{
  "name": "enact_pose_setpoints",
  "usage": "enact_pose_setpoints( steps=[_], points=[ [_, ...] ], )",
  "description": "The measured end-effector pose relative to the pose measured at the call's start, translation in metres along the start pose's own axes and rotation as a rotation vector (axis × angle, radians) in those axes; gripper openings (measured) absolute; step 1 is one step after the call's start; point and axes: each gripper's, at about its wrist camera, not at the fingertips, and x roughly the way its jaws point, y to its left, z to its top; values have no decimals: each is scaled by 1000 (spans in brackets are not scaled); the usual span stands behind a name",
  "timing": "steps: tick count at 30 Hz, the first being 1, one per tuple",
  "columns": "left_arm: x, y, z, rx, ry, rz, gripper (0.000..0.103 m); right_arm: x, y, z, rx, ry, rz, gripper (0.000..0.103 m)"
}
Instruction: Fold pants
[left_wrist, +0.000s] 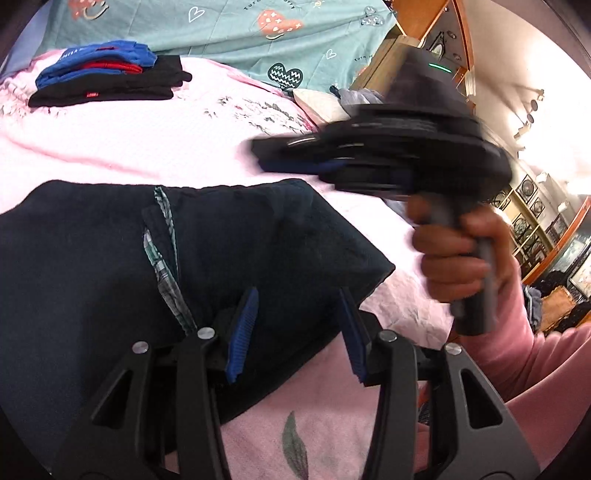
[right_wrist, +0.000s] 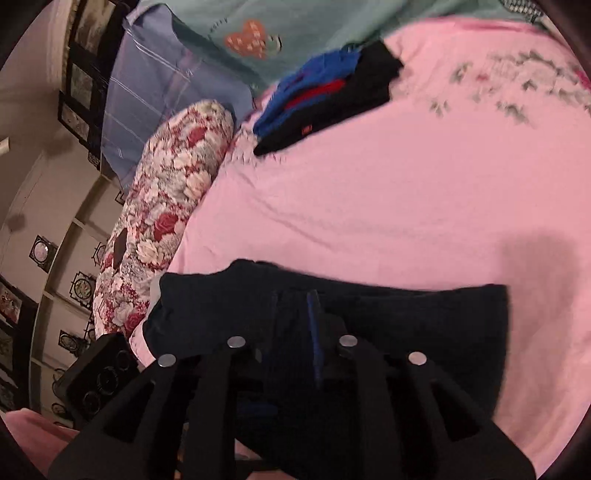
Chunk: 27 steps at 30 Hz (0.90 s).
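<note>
A pink floral bedsheet (left_wrist: 155, 147) covered the bed, with a teal heart-print quilt (left_wrist: 236, 33) bunched at its far side and a rose-patterned bolster (right_wrist: 162, 206) along one edge. The dark navy pants (left_wrist: 229, 251) lay near the person, already doubled into a thick block, a checked pocket lining (left_wrist: 162, 266) poking out of a seam. A stack of folded clothes (left_wrist: 107, 77) in blue, red and black sat well apart, toward the quilt. The left gripper (left_wrist: 299, 332) hung low over the pants' near corner with its blue-padded tongs apart, gripping nothing. The right gripper (left_wrist: 295, 155), blurred by motion and held in a hand (left_wrist: 458, 258) with a pink sleeve, was above the sheet beyond the pants; in its own view its tongs appeared drawn together, though whether cloth was pinched between them could not be told against the dark fabric. With no firm hold visible, the bulky fold seemed liable to spring open, and the loose lining could bunch or snag on a pad if the next fold were made without tucking it.
</note>
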Motion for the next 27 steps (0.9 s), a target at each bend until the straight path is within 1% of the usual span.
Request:
enact_pose_setpoints(
  steps=[2,4,5,6,7,8,9,10,11,12,13,14,16,18,20,22,24,25,26,27],
  points=[
    [0,1,0,-7,2,-8,45,-29,-5,-10,7,-51,-29,25],
    [0,1,0,-6,3,-7,45,-47,-17,-31,34,-58,-47,25],
    [0,0,-1,-3,4,-4,45,-48,-21,-42,48,-46,-62,25],
    [0,-1,-1,0,5,-1,45,-44,-29,-57,66,-9,-97,26],
    [1,0,1,3,8,0,45,-39,-36,-69,79,27,-135,24],
    [2,0,2,4,16,2,45,-38,-40,-82,85,10,-127,24],
    [2,-1,4,-2,23,-1,47,-44,-42,-87,86,-17,-114,24],
    [0,-2,9,-15,37,-14,58,-49,-43,-89,95,-19,-112,25],
    [-5,-4,17,-28,44,-52,68,-52,-43,-89,100,-26,-112,27],
    [-9,-6,24,-29,29,-73,84,-53,-43,-89,99,-29,-110,29],
    [-13,-9,33,-23,-2,-76,88,-52,-43,-88,96,-27,-112,29],
    [-14,-11,46,-4,-28,-64,88,-50,-42,-88,89,-28,-117,29],
    [-6,-7,61,3,-31,-45,88,-50,-41,-89,58,-36,-134,29],
    [16,8,70,-51,40,-18,88,-50,-39,-89,50,-42,-143,31],
    [37,33,64,-155,142,19,85,-51,-40,-91,52,-52,-135,31],
    [31,43,58,-177,122,-20,80,-55,-45,-94,70,-61,-110,31],
    [12,46,57,-201,93,2,80,-57,-51,-96,99,-74,-74,31],
    [3,48,57,-209,71,22,81,-58,-52,-95,108,-75,-64,31],
    [-12,48,57,-205,35,105,83,-58,-52,-93,108,-74,-62,31],
    [-22,49,56,-192,9,160,85,-58,-51,-92,98,-72,-65,32]
  ],
)
